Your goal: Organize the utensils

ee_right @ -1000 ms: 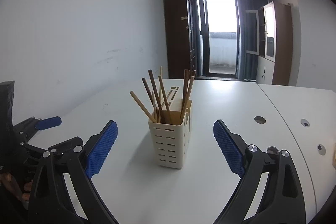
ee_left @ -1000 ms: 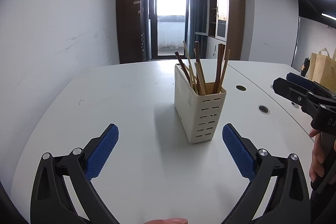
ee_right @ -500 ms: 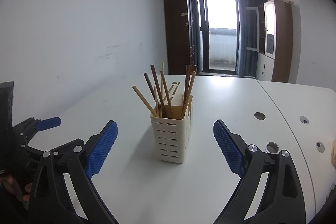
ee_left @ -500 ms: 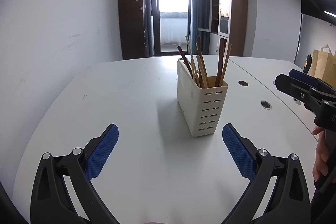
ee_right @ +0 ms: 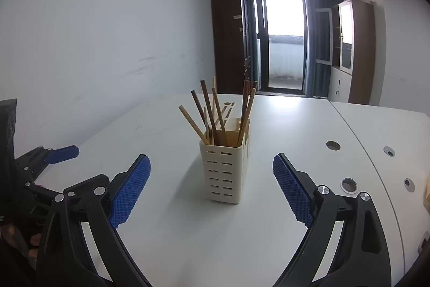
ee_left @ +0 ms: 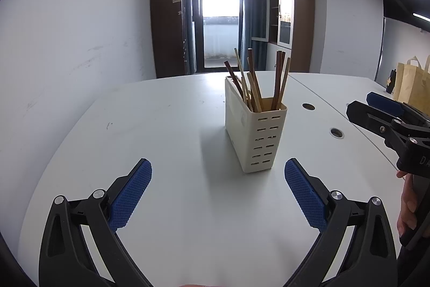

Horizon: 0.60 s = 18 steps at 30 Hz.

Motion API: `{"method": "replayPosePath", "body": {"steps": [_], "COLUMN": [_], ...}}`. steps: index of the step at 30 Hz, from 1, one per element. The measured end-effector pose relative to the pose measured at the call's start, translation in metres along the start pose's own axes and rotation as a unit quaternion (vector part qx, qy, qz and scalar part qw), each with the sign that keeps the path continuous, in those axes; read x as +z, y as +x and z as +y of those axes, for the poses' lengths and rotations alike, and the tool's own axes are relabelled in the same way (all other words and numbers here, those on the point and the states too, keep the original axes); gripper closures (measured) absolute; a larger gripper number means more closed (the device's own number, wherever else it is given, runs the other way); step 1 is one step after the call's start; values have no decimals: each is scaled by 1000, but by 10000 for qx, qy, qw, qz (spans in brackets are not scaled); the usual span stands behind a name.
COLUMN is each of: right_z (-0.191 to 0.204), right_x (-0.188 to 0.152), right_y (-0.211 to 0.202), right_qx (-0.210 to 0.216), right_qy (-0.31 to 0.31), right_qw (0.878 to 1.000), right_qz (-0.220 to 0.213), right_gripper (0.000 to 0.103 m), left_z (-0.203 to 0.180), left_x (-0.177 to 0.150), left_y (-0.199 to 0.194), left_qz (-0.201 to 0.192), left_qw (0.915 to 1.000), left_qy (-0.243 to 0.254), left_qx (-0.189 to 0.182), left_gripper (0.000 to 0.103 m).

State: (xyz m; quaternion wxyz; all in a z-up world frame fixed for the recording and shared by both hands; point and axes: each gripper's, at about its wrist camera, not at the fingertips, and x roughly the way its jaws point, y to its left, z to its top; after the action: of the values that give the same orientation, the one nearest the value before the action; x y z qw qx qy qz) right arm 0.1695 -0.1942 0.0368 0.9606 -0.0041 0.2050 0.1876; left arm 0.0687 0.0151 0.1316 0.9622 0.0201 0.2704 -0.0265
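White table (ee_left: 166,131) surrounds the holder (ee_left: 255,136); each hand-held gripper (ee_left: 217,192) (ee_right: 212,187) gapes, released.

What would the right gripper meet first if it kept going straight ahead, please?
Most likely the cream utensil holder, centred ahead of the open right gripper; its depth from the fingers is unclear.

The cream holder (ee_left: 256,131) (ee_right: 225,171) on the bench (ee_left: 166,131) (ee_right: 295,131) is viewed closely from both wrists, low, facing the balcony door (ee_left: 220,20) (ee_right: 285,36).
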Motion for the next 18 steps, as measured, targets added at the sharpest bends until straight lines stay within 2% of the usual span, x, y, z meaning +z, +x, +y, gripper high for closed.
{"method": "replayPosePath", "body": {"steps": [18], "right_z": [-2], "right_x": [-9], "right_y": [-2], "right_qx": [5], "right_qy": [95], "right_qw": [9999], "right_qz": [67], "right_gripper": [10], "left_z": [-10], "left_x": [-1], "left_y": [-1], "left_qz": [31], "left_qw": [10000], "left_qy": [-4], "left_qx": [-42], "left_gripper": [6]}}
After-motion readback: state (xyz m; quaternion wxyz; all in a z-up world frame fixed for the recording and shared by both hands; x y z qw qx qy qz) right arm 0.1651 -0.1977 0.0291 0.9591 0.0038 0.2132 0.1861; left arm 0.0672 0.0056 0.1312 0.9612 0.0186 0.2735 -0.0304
